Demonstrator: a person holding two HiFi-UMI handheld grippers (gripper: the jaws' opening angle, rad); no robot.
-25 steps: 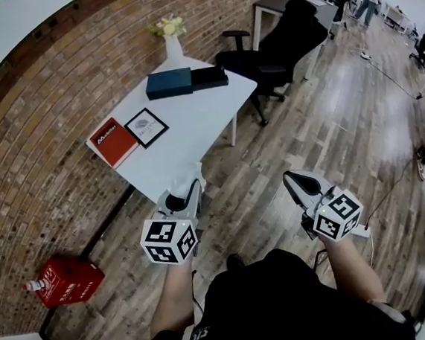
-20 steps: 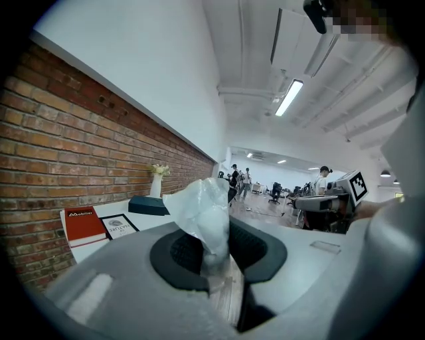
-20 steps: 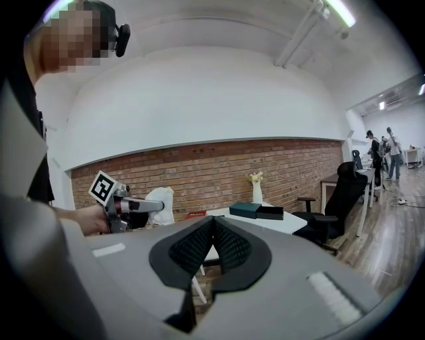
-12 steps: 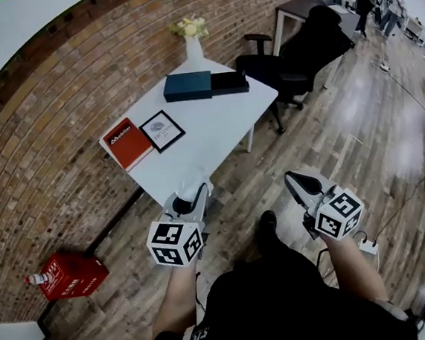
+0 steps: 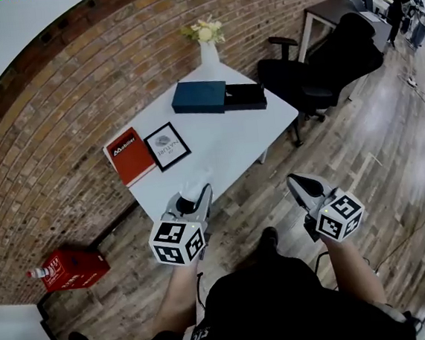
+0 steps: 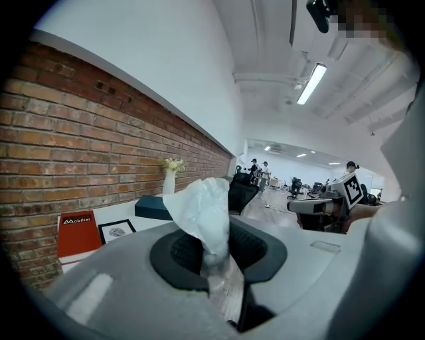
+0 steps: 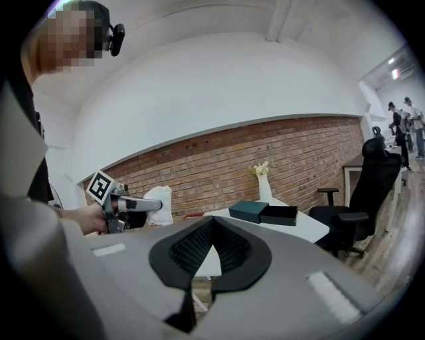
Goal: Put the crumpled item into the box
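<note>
My left gripper (image 5: pixel 193 199) is shut on a crumpled white item (image 5: pixel 192 185) just off the near edge of the white table (image 5: pixel 218 146); in the left gripper view the crumpled item (image 6: pixel 202 207) sticks up from between the pads. A dark teal box (image 5: pixel 199 97) with a black open part (image 5: pixel 244 97) lies at the table's far side, well beyond both grippers. My right gripper (image 5: pixel 299 182) hangs over the wooden floor right of the table, shut with nothing in it. The right gripper view shows the teal box (image 7: pixel 249 211) and the left gripper (image 7: pixel 141 206).
On the table lie a red book (image 5: pixel 129 155) and a framed picture (image 5: pixel 167 146); a white vase of flowers (image 5: pixel 206 45) stands at the back. A black office chair (image 5: pixel 329 61) is right of the table. A red case (image 5: pixel 72 267) sits by the brick wall.
Both grippers have come nearer the table, which now looks closer and further right in the head view. The left gripper still holds the crumpled item.
</note>
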